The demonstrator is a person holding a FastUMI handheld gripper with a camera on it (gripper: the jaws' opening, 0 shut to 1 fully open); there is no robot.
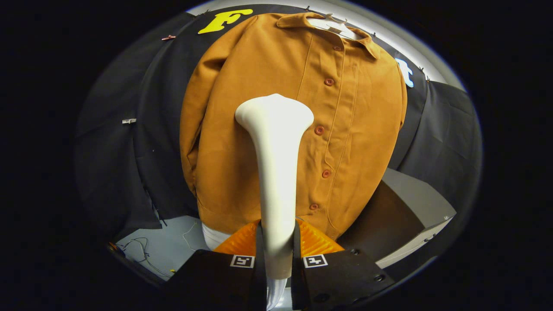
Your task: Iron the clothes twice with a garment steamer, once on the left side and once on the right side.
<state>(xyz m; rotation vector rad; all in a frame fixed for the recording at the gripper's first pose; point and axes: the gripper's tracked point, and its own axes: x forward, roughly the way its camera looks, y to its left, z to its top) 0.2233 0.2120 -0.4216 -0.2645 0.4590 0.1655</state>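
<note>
An orange-brown button-up shirt [302, 129] hangs on a white hanger [335, 26] against the booth wall. My gripper [277, 242] is shut on the handle of a white garment steamer [276, 164], which stands up between the fingers. The steamer's wide head [274, 113] rests against or very near the shirt's front, just left of the button row [319, 129], about mid-chest height. The shirt's lower hem hangs right behind the fingers.
A grey table [414, 207] stands at the right behind the shirt. Loose thin cables [142, 250] lie on the light floor at the lower left. A white object [212, 236] peeks out below the shirt hem.
</note>
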